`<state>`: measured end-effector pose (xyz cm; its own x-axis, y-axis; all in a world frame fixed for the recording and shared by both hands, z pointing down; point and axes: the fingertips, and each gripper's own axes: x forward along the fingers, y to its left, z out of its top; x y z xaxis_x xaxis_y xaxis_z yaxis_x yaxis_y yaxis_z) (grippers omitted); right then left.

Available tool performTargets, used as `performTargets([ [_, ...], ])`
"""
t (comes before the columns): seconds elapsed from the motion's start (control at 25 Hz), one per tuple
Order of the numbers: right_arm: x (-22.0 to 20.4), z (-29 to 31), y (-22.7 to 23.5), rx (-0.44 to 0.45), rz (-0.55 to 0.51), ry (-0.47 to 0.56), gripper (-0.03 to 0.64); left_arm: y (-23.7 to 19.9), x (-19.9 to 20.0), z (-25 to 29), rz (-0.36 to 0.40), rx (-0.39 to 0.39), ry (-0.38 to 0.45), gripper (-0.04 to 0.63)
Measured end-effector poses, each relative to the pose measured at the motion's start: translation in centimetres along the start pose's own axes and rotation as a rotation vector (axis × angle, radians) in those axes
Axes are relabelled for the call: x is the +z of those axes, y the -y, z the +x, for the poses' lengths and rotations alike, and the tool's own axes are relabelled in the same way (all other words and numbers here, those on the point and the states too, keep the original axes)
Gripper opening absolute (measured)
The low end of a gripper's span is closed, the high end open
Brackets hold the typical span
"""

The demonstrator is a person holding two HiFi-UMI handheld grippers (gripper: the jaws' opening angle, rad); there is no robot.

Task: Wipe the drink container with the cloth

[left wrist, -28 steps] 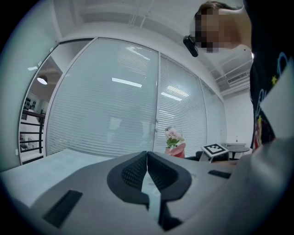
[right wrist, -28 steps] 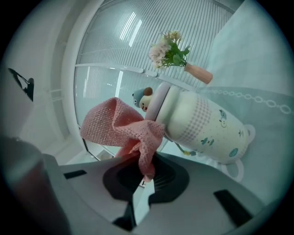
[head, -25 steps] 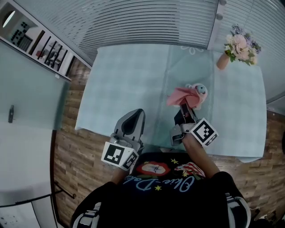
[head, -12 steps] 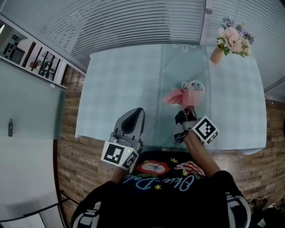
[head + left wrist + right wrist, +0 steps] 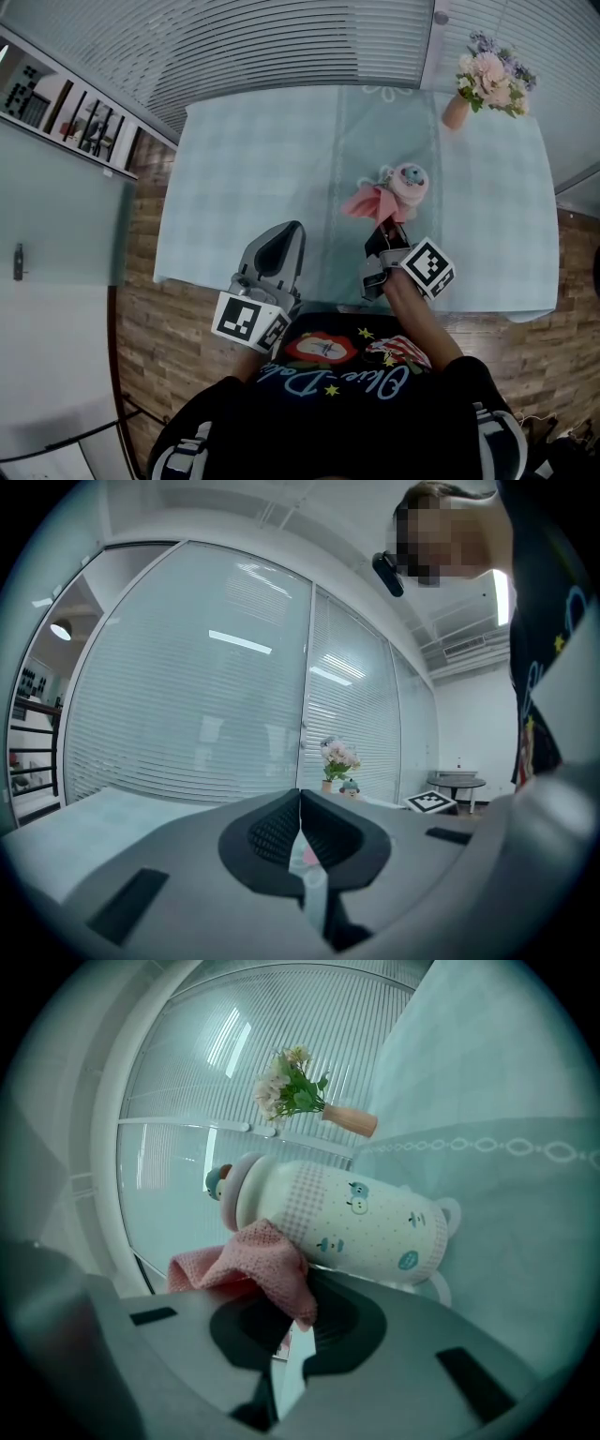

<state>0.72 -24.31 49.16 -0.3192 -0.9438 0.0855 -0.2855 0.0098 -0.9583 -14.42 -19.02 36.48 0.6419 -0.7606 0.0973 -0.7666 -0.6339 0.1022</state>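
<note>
Drink container lies just beyond right tool, touching its clamped cloth.

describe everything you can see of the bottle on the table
The bottle is cream, looks like plastic, printed with small cartoon figures, with a pink checked band below a pink lid topped by a little figure, and pale loop handles near the base. It stands upright on the light blue table, lid on. The pink cloth, pinched in the right gripper, rests against its upper side.
</note>
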Motion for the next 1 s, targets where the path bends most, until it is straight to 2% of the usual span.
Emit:
performTargets([
  [0.76,-1.4,0.4,4.6,-0.117,0.123,-0.062,0.012,0.2,-0.2,0.2,-0.001,0.04,-0.001,0.005],
  [1.0,-2.0,0.4,5.9,-0.161,0.229,-0.067,0.012,0.0,0.0,0.2,0.0,0.05,0.007,0.005],
])
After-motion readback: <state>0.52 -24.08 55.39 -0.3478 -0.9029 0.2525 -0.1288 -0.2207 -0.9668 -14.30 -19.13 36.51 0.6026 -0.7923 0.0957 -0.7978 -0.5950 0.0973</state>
